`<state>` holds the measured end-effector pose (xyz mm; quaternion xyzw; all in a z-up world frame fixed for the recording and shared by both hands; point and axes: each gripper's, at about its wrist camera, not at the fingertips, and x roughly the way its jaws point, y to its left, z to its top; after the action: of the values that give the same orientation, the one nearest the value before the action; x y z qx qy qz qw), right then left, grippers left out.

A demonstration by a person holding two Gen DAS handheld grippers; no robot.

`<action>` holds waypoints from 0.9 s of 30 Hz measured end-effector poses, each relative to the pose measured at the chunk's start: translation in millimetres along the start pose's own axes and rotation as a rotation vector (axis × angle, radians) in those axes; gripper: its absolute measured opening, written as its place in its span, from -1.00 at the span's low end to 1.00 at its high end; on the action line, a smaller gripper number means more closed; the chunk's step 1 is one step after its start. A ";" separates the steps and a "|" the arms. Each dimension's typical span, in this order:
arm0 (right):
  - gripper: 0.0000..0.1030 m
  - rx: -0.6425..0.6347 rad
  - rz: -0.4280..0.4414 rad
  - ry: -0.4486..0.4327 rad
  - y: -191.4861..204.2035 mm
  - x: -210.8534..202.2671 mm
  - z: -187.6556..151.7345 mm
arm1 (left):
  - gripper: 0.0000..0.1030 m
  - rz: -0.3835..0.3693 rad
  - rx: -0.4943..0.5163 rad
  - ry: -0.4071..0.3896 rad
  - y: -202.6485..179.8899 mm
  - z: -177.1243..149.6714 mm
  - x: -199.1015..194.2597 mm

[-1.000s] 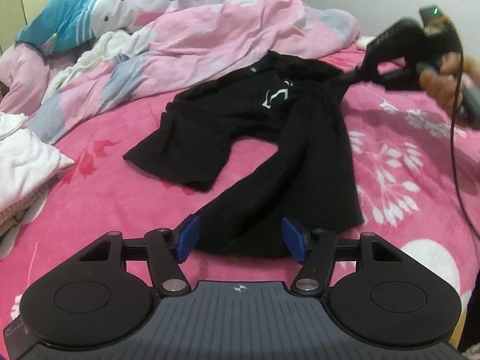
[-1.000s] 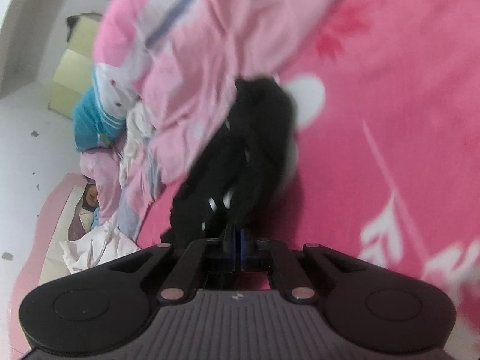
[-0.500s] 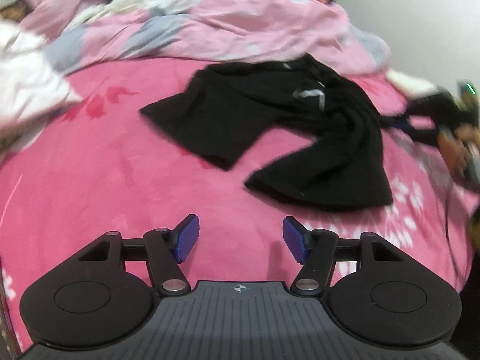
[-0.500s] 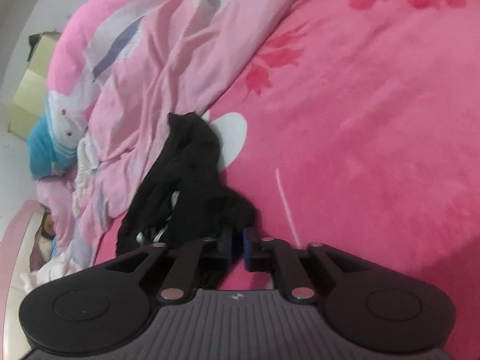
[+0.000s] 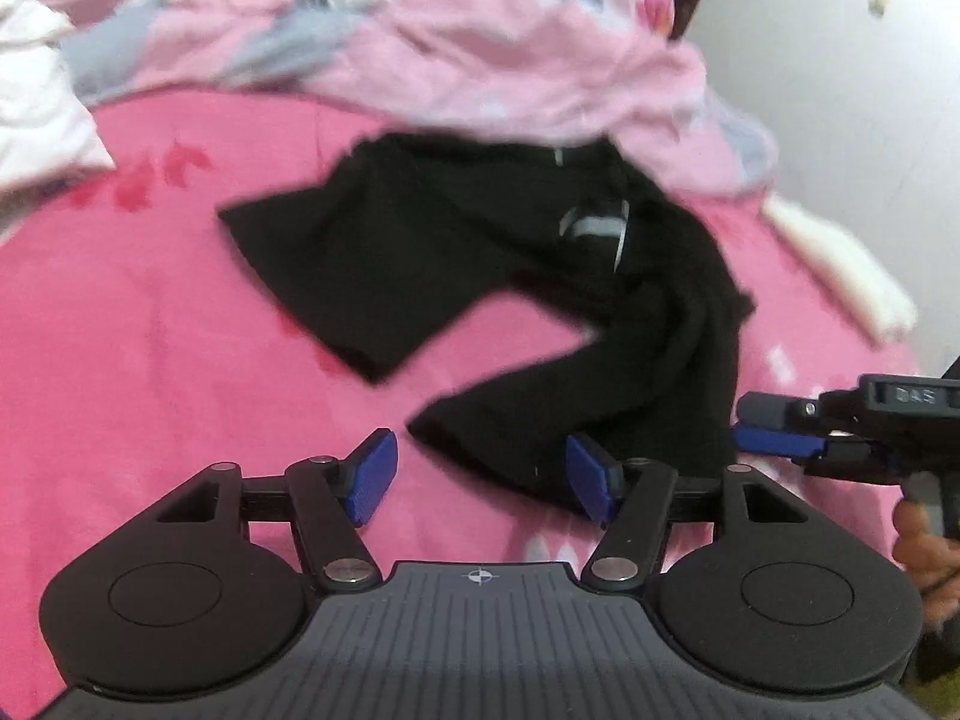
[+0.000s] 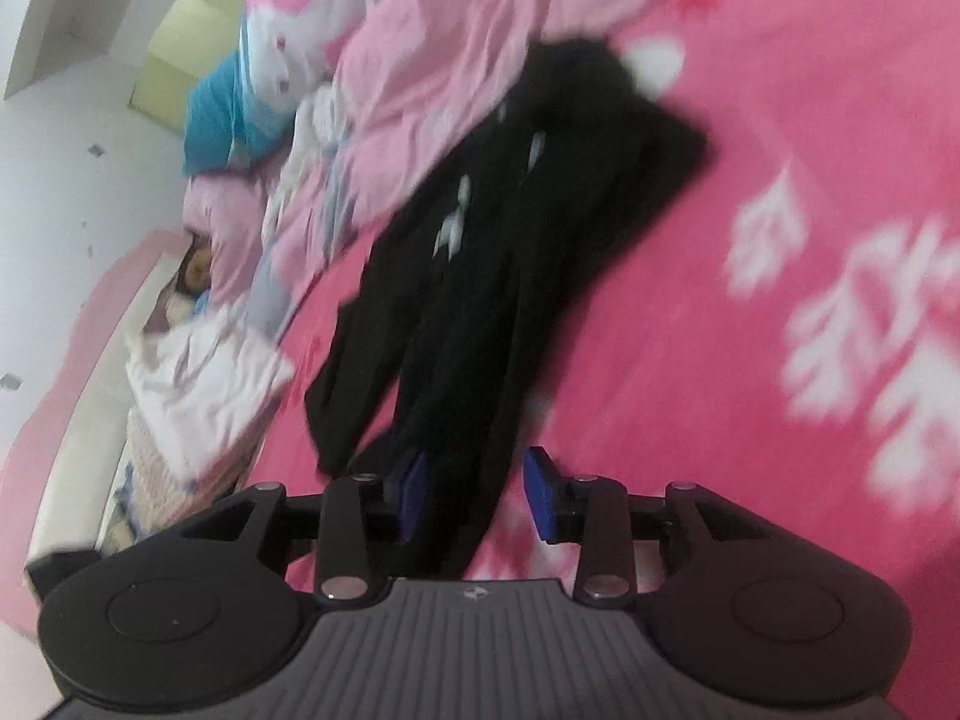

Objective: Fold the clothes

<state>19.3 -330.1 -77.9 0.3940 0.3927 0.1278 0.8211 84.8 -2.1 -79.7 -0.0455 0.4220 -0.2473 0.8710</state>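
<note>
The black shorts (image 5: pixel 528 300) lie rumpled on the pink floral bedspread (image 5: pixel 150 372), one leg spread flat, the other twisted into a rope. The hem of that twisted leg reaches in between the jaws of the left gripper (image 5: pixel 480 474); they are closing a little but grip nothing, the cloth only near the right-hand pad. The right gripper (image 6: pixel 474 492) straddles the same leg with its jaws opening, cloth loose between them. To do this step well, each gripper should probably take one hem corner, pinch a single layer at the edge, then draw the leg straight before any fold.
</note>
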 end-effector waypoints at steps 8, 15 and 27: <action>-0.90 -0.090 -0.006 -0.060 12.6 -8.4 -13.0 | -0.31 -0.125 0.113 0.085 -31.3 -17.9 -3.5; -0.91 -0.096 -0.031 -0.233 -9.3 -85.0 -6.2 | -0.30 -0.231 0.174 0.071 -37.9 -20.2 -36.0; -0.92 -0.082 -0.293 -0.337 -56.4 -87.8 0.8 | -0.28 -0.104 0.061 0.061 -27.5 45.0 17.3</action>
<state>-43.5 -413.2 -72.0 0.3148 0.2975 -0.0444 0.9002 117.1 -40.0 -55.4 -0.0334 0.4378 -0.3063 0.8446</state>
